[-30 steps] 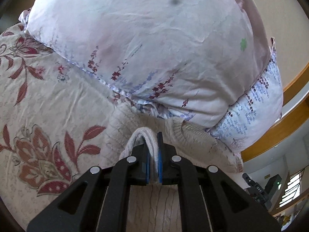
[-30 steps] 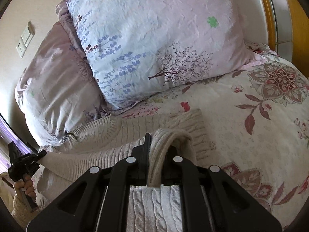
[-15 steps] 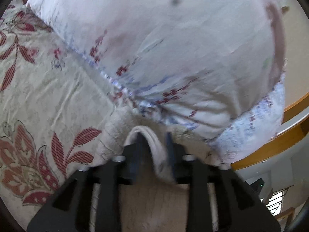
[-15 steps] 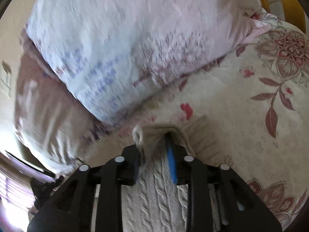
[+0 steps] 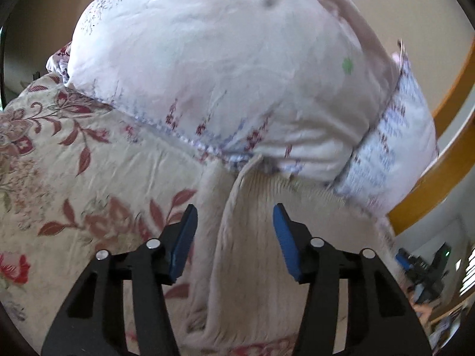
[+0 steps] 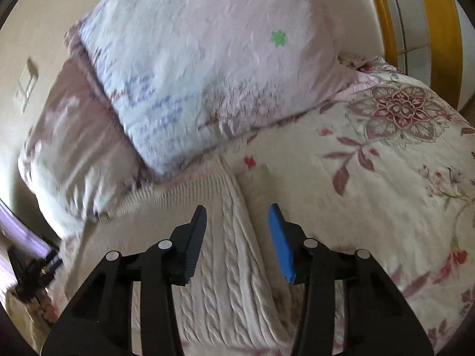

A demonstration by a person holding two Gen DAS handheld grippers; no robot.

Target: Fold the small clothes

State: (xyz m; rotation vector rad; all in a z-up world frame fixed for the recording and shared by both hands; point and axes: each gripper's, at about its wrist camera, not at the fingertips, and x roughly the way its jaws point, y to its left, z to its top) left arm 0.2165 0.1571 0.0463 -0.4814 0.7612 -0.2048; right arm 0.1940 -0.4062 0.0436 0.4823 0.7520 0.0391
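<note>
A cream cable-knit sweater (image 5: 252,237) lies on the floral bedspread, its far ribbed edge up against the pillows. It also shows in the right wrist view (image 6: 231,252). My left gripper (image 5: 234,222) is open and empty, its blue pads spread to either side of a raised fold of the sweater. My right gripper (image 6: 237,222) is open and empty too, over the sweater's cable-knit right edge. Neither gripper holds the cloth.
Two large floral pillows (image 5: 222,74) (image 6: 207,74) lean at the head of the bed right behind the sweater. The floral bedspread (image 5: 74,163) (image 6: 386,178) stretches to both sides. A wooden headboard rail (image 5: 445,163) stands at the right, and a wall switch (image 6: 28,80) at the left.
Both grippers were shut on folds of the sweater a second ago. They have opened and let it go, and the sweater edge now lies flat by the pillows.
</note>
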